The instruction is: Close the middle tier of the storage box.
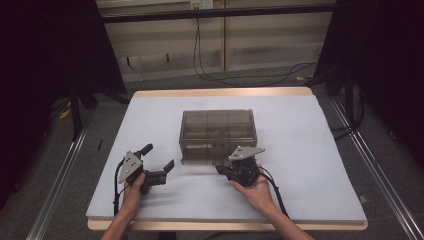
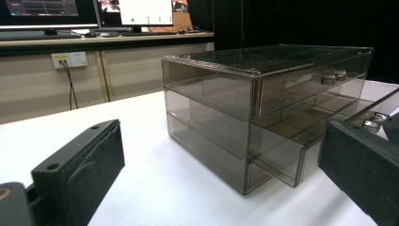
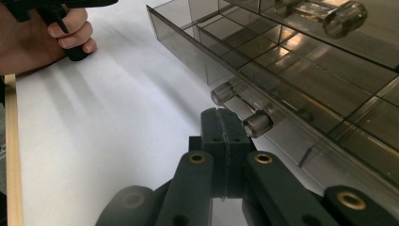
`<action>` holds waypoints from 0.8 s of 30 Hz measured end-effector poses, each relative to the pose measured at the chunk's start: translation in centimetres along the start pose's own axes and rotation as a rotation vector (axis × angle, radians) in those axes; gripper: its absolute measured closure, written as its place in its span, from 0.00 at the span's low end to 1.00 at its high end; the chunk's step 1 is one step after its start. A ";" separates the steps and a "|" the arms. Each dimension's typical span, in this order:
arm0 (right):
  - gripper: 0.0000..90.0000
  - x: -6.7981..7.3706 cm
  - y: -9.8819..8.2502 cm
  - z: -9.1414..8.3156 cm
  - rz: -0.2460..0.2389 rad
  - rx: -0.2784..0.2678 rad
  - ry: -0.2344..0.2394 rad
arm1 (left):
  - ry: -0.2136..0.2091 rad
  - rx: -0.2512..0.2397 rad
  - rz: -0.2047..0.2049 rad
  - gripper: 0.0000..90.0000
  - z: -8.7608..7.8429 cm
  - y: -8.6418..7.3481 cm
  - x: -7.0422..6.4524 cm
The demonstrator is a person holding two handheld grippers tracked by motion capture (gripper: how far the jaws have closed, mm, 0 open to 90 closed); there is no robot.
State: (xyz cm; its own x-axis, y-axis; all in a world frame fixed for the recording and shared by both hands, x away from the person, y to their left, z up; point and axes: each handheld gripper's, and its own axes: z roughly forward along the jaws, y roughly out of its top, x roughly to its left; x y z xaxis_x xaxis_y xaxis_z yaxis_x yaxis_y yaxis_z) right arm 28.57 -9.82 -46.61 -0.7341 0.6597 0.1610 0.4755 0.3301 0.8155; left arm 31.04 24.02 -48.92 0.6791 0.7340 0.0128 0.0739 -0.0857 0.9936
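We're at the lower drawer (image 3: 301,94) of the smoked organiser (image 1: 218,134) mid-table, drawer slightly out. Right gripper (image 3: 225,123): jaws together, empty, just beside the handle (image 3: 242,108). Left gripper (image 1: 159,161): apart, idle. Next, probably hook the handle and pull.

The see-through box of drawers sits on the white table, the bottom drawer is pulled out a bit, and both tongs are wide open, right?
Not both. The right tongs are shut by the bottom drawer knob, as the right gripper view shows. The left tongs are wide open.
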 end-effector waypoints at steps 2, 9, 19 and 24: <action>1.00 0.0 0.0 0.0 0.003 0.000 -0.001 | -0.003 -0.010 -0.013 0.01 0.1 0.0 -0.1; 1.00 -0.1 -0.1 0.1 0.004 0.003 0.000 | -0.002 -0.005 -0.002 0.01 0.0 0.0 0.0; 1.00 -0.3 -0.1 0.1 0.007 -0.001 -0.012 | -0.005 -0.004 -0.001 0.01 0.0 0.0 0.0; 1.00 -0.3 -0.1 0.1 0.010 0.000 -0.015 | 0.002 -0.006 -0.011 0.01 0.0 0.0 -0.1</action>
State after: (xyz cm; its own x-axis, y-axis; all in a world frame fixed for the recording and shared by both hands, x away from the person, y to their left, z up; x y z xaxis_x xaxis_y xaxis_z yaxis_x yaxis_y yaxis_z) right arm 28.80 -10.00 -46.86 -0.7224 0.6725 0.1607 0.4822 0.3235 0.8142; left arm 31.01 23.97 -48.94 0.6767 0.7362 0.0024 0.0765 -0.0736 0.9943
